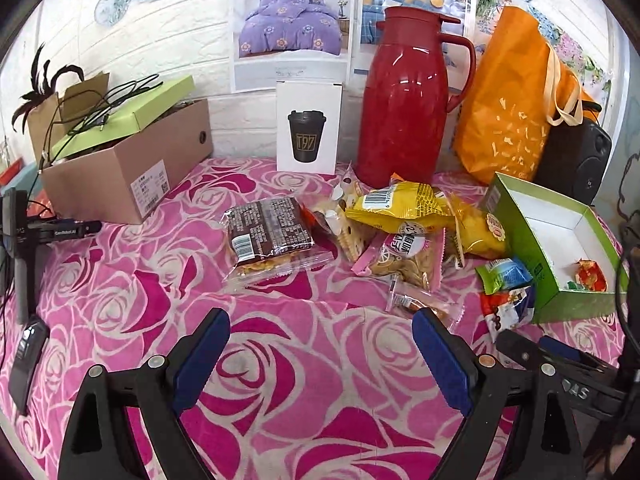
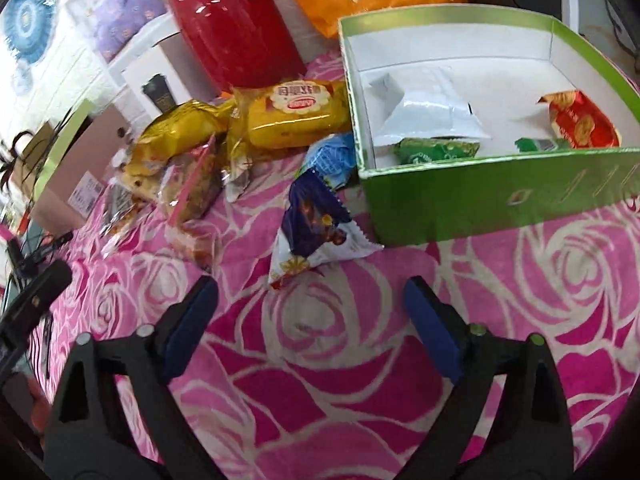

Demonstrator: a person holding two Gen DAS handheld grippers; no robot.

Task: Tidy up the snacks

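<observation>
We see a green box [image 2: 480, 200] with a white inside standing open on the bench, holding a white packet [image 2: 432, 118], a red packet [image 2: 580, 122] and a green packet [image 2: 436, 150]. Just beside its left wall lie a purple-and-white packet [image 2: 316, 232] and a blue one [image 2: 332, 156]. Further left we find a loose heap: a yellow biscuit pack [image 2: 296, 120], a gold bag [image 2: 180, 132], a pink-edged pack [image 1: 404, 256] and a brown-labelled pack [image 1: 268, 236], lying flat and partly overlapping.
</observation>
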